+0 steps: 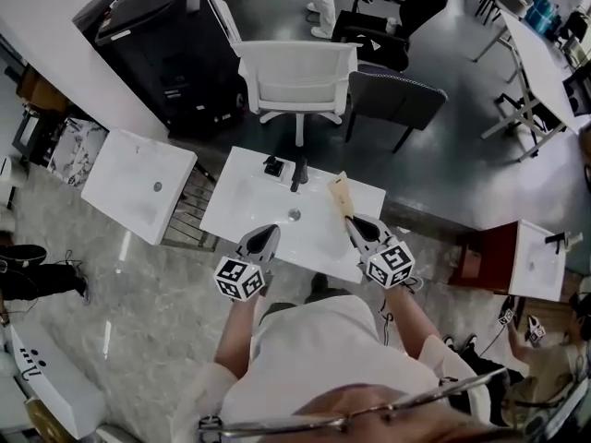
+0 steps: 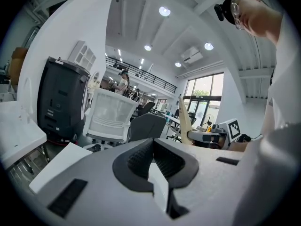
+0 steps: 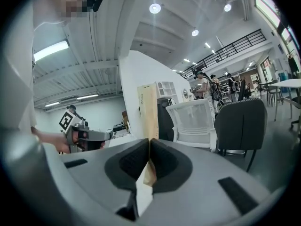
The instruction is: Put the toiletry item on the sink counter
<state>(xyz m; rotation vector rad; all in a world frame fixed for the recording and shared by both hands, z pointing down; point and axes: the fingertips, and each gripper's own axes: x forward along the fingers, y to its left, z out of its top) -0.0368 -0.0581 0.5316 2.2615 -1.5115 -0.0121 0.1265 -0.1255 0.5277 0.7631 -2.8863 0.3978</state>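
Observation:
The toiletry item (image 1: 341,195) is a flat tan packet standing upright over the right side of the white sink counter (image 1: 242,190). My right gripper (image 1: 354,221) is shut on its lower end. In the right gripper view the packet (image 3: 148,109) rises from between the pads of that gripper (image 3: 148,147). My left gripper (image 1: 268,234) hovers over the counter's front edge, shut with nothing held. The left gripper view shows its own jaws (image 2: 151,155) pressed together, with the packet (image 2: 185,121) and the right gripper (image 2: 211,136) off to the right.
A black faucet (image 1: 298,173) and a small black object (image 1: 273,166) sit at the back of the counter, with a drain (image 1: 294,215) in the basin. A second white sink (image 1: 138,185) lies to the left. A white chair (image 1: 295,79) and a dark chair (image 1: 395,100) stand behind.

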